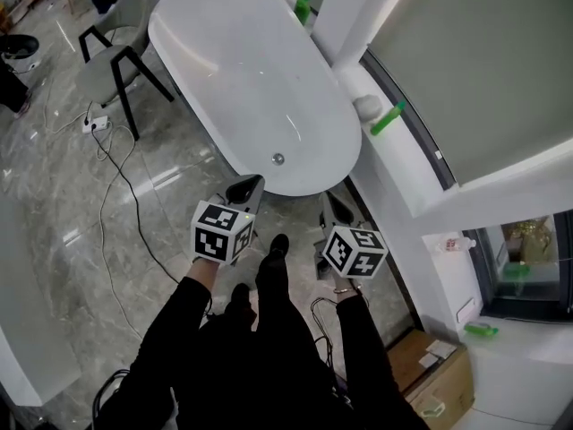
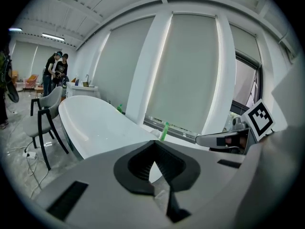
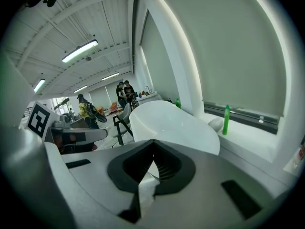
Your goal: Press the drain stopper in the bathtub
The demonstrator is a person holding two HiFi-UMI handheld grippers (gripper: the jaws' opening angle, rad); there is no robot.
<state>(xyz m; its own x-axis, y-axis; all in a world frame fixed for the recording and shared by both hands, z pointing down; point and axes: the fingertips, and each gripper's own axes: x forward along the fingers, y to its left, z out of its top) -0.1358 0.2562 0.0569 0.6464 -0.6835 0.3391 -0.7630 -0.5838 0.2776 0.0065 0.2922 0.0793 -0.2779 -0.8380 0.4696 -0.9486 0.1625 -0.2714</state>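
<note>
A person stands on the marble floor [image 1: 63, 195] at the near end of a white bathtub [image 1: 224, 52], a gripper in each hand. The left gripper [image 1: 243, 189] and right gripper [image 1: 336, 209] hang just short of the tub's rim, both pointing toward it, each with its jaws closed tip to tip on nothing. The drain stopper [image 1: 277, 159] sits on the tub's bottom near that end, apart from both grippers. A green bottle [image 1: 387, 120] lies on the windowsill [image 1: 394, 164] beside the tub.
</note>
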